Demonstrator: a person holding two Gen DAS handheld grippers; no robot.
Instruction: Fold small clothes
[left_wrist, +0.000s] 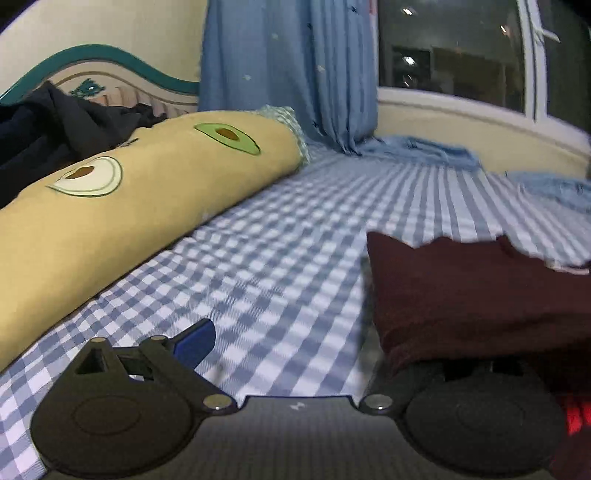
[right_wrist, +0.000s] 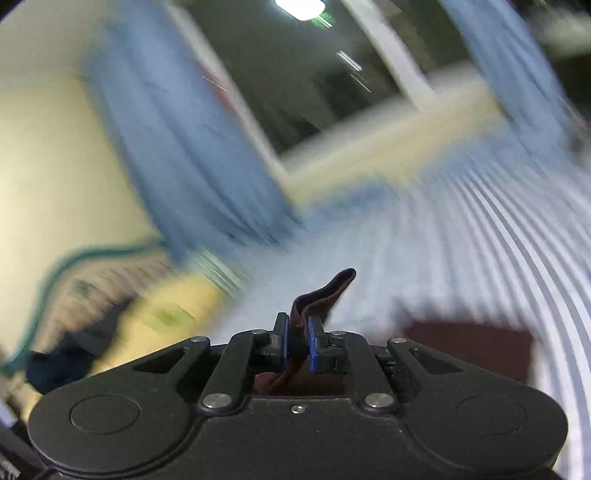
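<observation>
Garment (left_wrist: 480, 295), dark maroon, lies limp on the bed (left_wrist: 288, 236), draped over the wide-open left hand-held gripper's (left_wrist: 295, 354) right finger. Right hand-held gripper (right_wrist: 295, 345) pinches its edge; soft, light cloth, best held at hems or corners.

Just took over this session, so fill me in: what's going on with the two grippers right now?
A person is folding a small maroon garment on a blue checked bedsheet. The right gripper is shut on a strip of its fabric, and its view is heavily motion-blurred. The left gripper is open, its right finger hidden under the garment's edge, pinching nothing that shows. An avocado-print pillow lies to the left.
</observation>
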